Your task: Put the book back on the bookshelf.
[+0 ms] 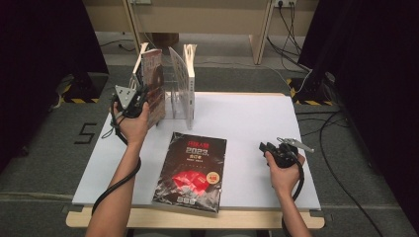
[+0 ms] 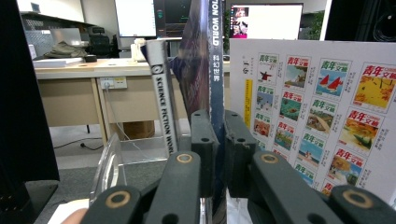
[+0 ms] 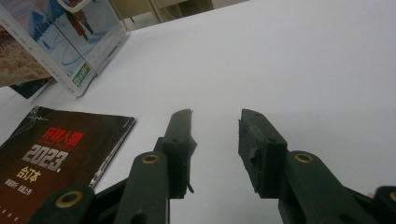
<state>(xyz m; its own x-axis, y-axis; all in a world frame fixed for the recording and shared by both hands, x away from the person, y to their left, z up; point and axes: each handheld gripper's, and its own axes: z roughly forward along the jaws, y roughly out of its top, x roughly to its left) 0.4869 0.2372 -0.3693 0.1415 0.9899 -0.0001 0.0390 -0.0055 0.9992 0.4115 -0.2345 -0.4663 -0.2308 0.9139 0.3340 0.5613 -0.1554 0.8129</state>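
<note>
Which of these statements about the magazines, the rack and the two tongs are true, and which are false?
1. The left tongs are shut on the spine of an upright magazine. True.
2. The right tongs hold the black magazine. False: their jaws stand open over the bare white table, with nothing between them.
3. The black magazine lies flat on the table, between the two hands. True.
4. The clear rack lies tipped over at the near edge of the table. False: it stands upright at the far edge.
5. A white magazine stands on the right side of the rack. True.
</note>
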